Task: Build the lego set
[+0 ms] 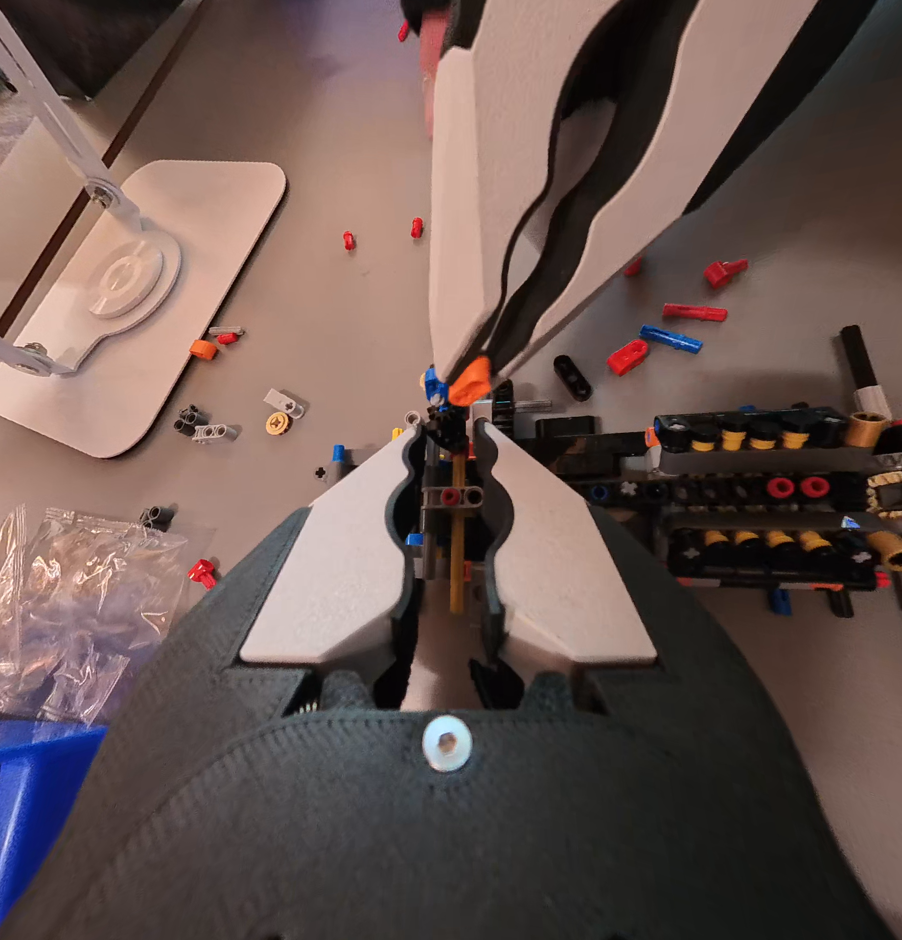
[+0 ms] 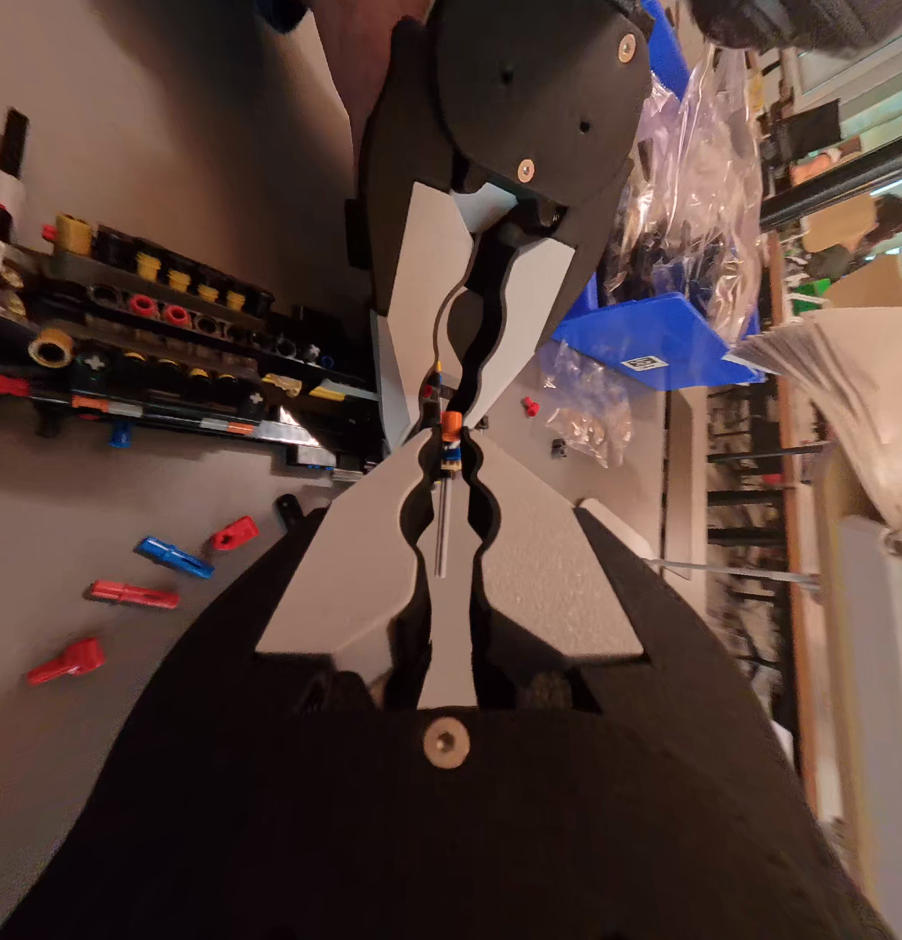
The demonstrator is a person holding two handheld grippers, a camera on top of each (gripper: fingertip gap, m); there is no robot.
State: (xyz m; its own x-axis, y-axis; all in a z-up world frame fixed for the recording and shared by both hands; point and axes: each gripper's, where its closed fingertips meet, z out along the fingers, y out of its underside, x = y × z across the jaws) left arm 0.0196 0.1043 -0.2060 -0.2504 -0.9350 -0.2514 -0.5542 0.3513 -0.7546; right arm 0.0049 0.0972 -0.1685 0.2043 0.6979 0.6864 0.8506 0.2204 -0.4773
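Observation:
The long black lego model (image 1: 743,488) with yellow pistons and red pins lies on the table. It also shows in the right wrist view (image 2: 159,330). My left gripper (image 1: 449,430) is shut on the model's narrow end, a frame with a yellow axle (image 1: 457,534) and a grey beam. My right gripper (image 1: 469,371) comes in from above and is shut on an orange bush (image 1: 470,382). In the right wrist view the orange bush (image 2: 451,422) sits between my right gripper's tips (image 2: 449,432), on a grey axle (image 2: 441,529) with small blue and tan parts. The two grippers meet tip to tip.
Loose red, blue, grey and black pieces (image 1: 693,311) lie scattered on the grey table. A white stand base (image 1: 133,305) is at the left. Clear plastic bags (image 1: 57,585) and a blue bin (image 1: 21,788) are at lower left; the bin (image 2: 657,335) also shows at right.

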